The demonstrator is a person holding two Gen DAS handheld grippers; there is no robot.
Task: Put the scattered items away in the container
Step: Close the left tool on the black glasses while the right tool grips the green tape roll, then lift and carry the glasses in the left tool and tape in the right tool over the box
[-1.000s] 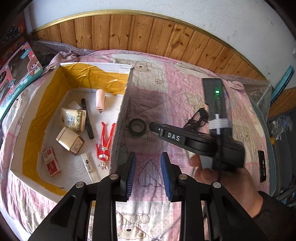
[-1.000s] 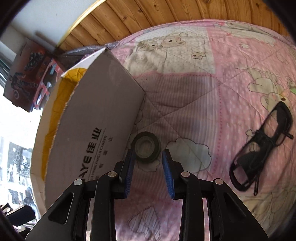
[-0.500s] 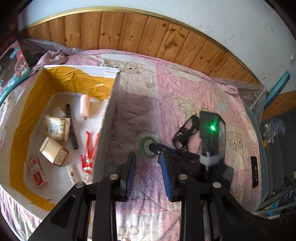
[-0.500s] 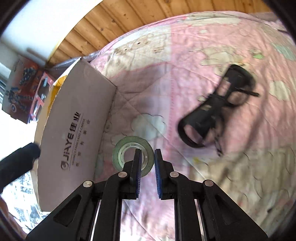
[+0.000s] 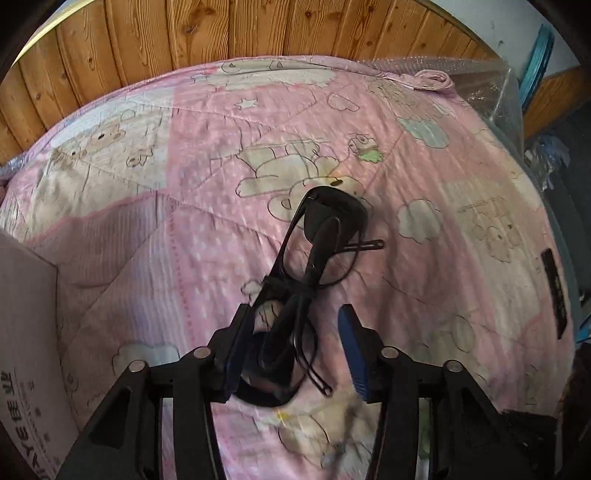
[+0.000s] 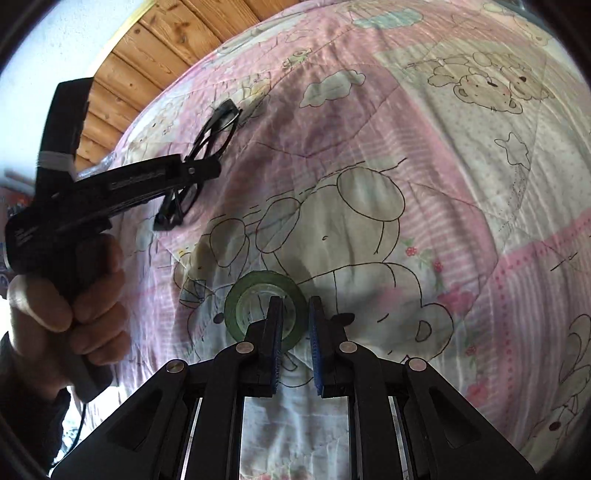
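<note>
Right tool (image 6: 294,325) pinches the tape roll's (image 6: 243,295) rim just off the quilt (image 6: 443,184); left tool (image 5: 295,354) spread wide around the glasses (image 5: 295,295). Both remain outside the box (image 5: 22,332) at its left.

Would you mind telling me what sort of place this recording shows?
Most likely a bedroom at home: a pink quilt printed with cartoon bears covers a bed, wood panelling lines the wall behind, and glasses lie on the quilt.
</note>
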